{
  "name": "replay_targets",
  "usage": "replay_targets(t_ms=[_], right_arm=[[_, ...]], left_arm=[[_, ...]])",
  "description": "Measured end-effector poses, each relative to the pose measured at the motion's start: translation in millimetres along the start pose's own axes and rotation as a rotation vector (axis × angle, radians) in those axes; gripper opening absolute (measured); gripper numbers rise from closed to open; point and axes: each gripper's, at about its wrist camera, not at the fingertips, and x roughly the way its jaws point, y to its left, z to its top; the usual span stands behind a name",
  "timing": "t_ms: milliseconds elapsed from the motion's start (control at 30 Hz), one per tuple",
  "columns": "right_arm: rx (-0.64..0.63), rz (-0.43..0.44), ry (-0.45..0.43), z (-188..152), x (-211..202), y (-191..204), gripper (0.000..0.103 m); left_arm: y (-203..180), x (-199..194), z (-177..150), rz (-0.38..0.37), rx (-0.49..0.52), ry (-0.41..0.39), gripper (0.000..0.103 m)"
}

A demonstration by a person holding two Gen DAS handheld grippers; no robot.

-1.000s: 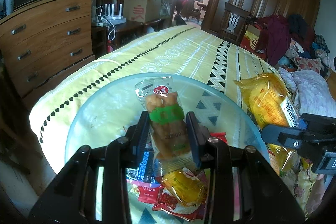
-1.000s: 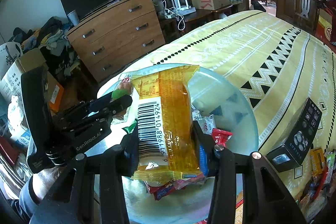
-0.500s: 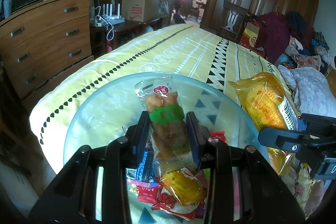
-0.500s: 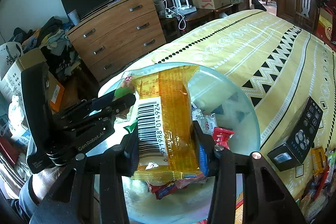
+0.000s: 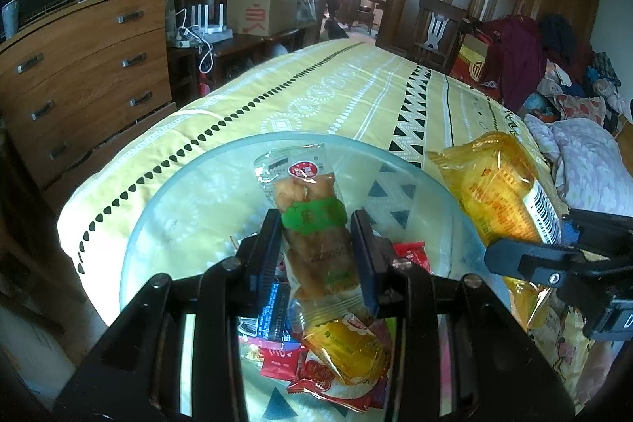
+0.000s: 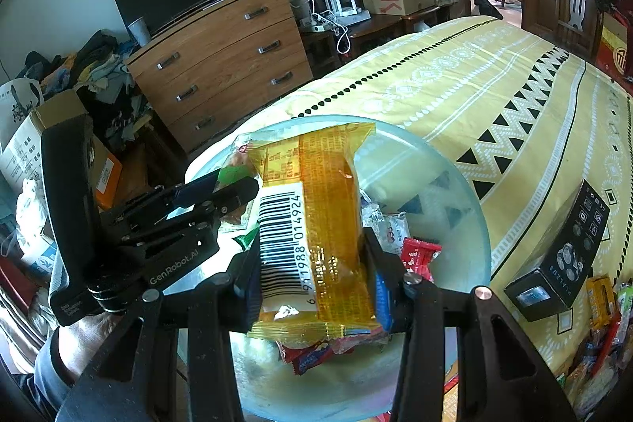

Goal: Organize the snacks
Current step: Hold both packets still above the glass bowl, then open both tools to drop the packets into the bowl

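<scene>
My left gripper (image 5: 314, 244) is shut on a clear snack packet with a green band (image 5: 312, 220), held above a round glass plate (image 5: 190, 220) on the yellow bedspread. Several small wrapped snacks (image 5: 340, 351) lie in the plate under it. My right gripper (image 6: 312, 263) is shut on a yellow packet with a barcode (image 6: 316, 224), also over the same glass plate (image 6: 455, 192). The yellow packet (image 5: 498, 184) shows at the right of the left wrist view; the left gripper (image 6: 233, 190) shows at the left of the right wrist view.
A black box (image 6: 565, 256) stands on the bedspread right of the plate, with loose snack packets (image 6: 601, 307) beyond it. A wooden dresser (image 5: 83, 74) stands left of the bed. Cardboard boxes (image 5: 261, 6) and chairs sit behind.
</scene>
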Motion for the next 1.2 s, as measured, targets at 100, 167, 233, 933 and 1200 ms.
replay_targets(t_ms=[100,167,233,933,1200], right_arm=[[0.005,0.003,0.023,4,2,-2,0.048],[0.016,-0.002,0.051,11,7,-7,0.048],[0.033,-0.008,0.073,14,13,-13,0.048],[-0.02,-0.032,0.175,21,38,-13,0.048],[-0.024,-0.051,0.15,20,36,-12,0.062]], left_arm=[[-3,5,7,0.016,0.028,0.03,0.036],[-5,10,13,0.024,0.045,0.053,0.036],[-7,14,19,0.037,0.06,0.075,0.036],[-7,38,24,0.083,0.097,0.166,0.036],[-5,41,20,0.106,0.096,0.171,0.06]])
